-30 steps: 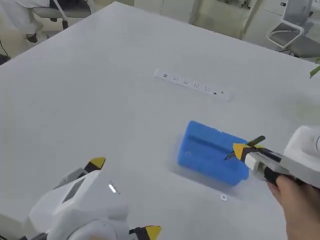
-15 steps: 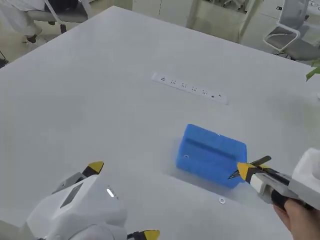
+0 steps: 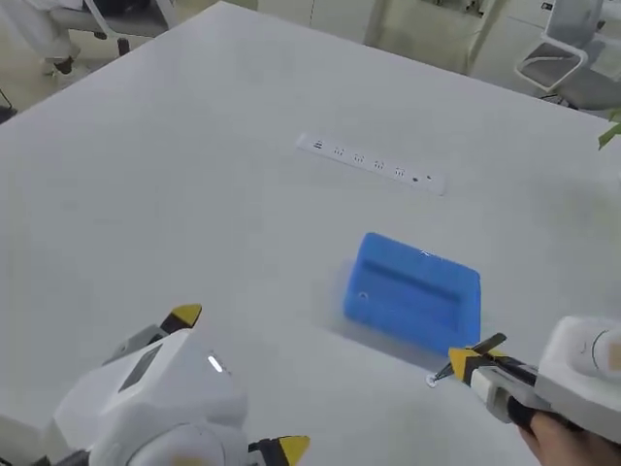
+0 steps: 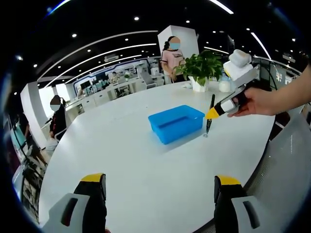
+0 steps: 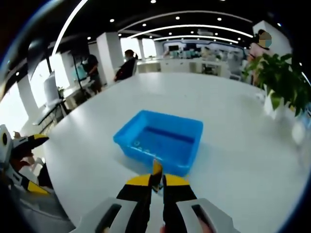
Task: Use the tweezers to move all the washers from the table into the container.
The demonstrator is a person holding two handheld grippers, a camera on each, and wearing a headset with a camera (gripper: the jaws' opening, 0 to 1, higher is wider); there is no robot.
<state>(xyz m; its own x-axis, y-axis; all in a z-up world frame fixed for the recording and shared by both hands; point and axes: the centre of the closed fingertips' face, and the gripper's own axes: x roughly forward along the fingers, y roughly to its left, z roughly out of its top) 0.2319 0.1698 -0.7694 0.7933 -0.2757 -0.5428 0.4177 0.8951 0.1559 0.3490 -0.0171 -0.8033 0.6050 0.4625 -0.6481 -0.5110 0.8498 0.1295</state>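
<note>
My right claw [image 3: 473, 361] clamps thin dark tweezers [image 3: 445, 369], tips at the small silver washer [image 3: 433, 381] on the white desk [image 3: 194, 175] beside the blue plastic container [image 3: 408, 328]. I judge one already inside. Left claw [image 4: 159, 180] gapes empty.

In the head view the washer [image 3: 432, 380] at the tip of the tweezers [image 3: 491, 342] is too small to tell whether they touch. The fingers [image 5: 138, 182] of the right gripper [image 5: 156, 179] hide most of the tweezers. The bottom edge cuts off the left gripper [image 3: 236, 382].
</note>
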